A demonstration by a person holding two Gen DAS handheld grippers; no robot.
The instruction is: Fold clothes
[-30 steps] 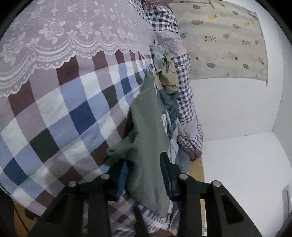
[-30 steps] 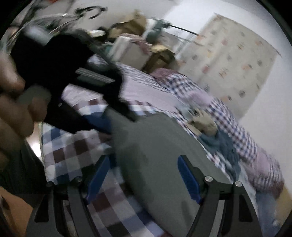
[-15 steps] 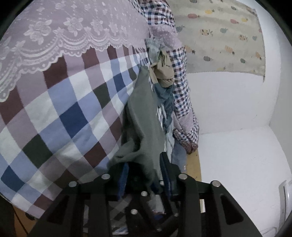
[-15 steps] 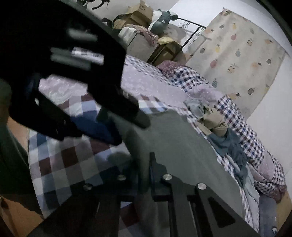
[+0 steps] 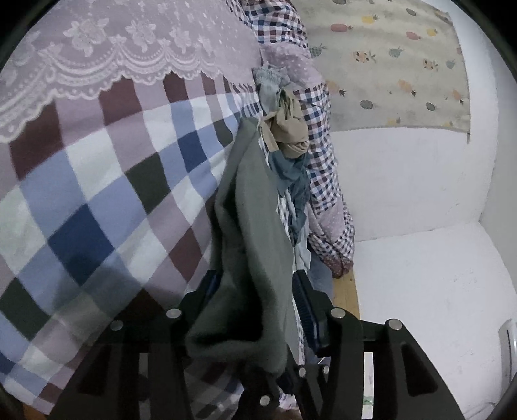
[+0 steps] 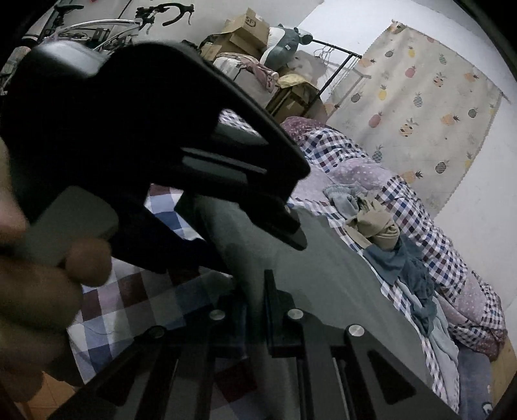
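Note:
A grey-green garment (image 5: 252,210) rises in a ridge off the checked bed cover (image 5: 97,194). One bunched edge fills the gap between the fingers of my left gripper (image 5: 255,290), which is shut on it with the fingers partly apart. In the right wrist view the same garment (image 6: 323,274) stretches away over the bed. My right gripper (image 6: 258,290) is shut on its near edge, right beside the left gripper (image 6: 248,248), which a hand (image 6: 38,290) holds.
A pile of loose clothes (image 5: 287,135), tan, teal and pale blue, lies along the bed's far side (image 6: 381,226). Behind it are a small-check quilt (image 6: 436,258) and a pineapple-print curtain (image 6: 420,97). Boxes (image 6: 245,29) and a bicycle (image 6: 97,26) stand behind the bed.
My right gripper was open around the garment a second ago and has shut on its edge. The left fingers stand slightly wider, and more cloth slumps toward the camera.

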